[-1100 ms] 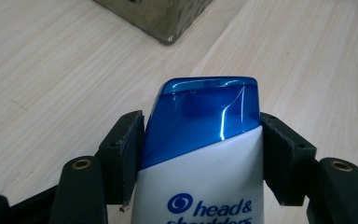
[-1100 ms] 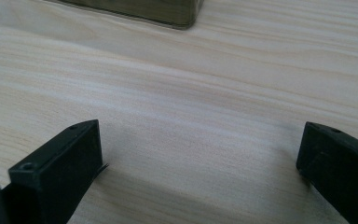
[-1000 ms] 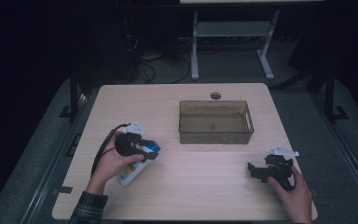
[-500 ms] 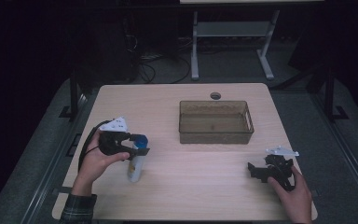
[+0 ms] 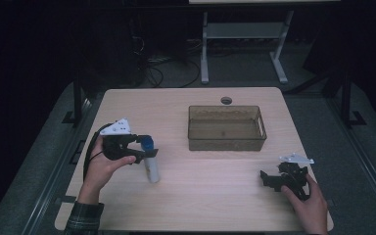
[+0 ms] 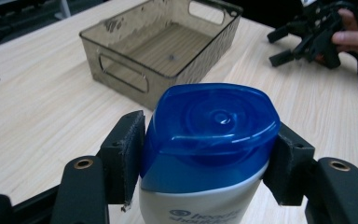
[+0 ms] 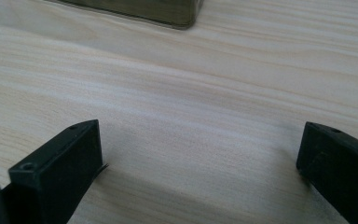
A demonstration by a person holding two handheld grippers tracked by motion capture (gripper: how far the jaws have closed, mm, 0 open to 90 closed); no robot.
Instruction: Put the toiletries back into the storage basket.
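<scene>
A: What is the left tool [image 6: 207,154] doing?

B: Its two black jaws are clamped on a shampoo bottle [image 6: 205,154], one pad pressed to each side just under the blue cap [image 6: 212,123]. In the left gripper view the cap faces the camera and the white body runs down out of the bottom edge.

A: And where is the bottle on the worktop [image 5: 186,200]?

B: In the high view the left tool [image 5: 144,149] holds the shampoo bottle [image 5: 151,166] at the left side of the pale wooden worktop. The blue cap is at the top and the white body hangs downward and slightly tilted. I cannot tell whether its lower end touches the wood.

A: What lies beyond it?

B: A smoky brown see-through bin [image 5: 226,128] with cut-out handles sits near the middle of the worktop, well apart from the bottle. Nothing shows inside it.

A: And the right tool [image 5: 269,179]?

B: It rests low at the right front of the worktop, gripped by the person's right hand [image 5: 309,205]. Its jaws stand wide apart with only bare wood between them, and a corner of the bin [image 7: 168,13] shows ahead.
</scene>
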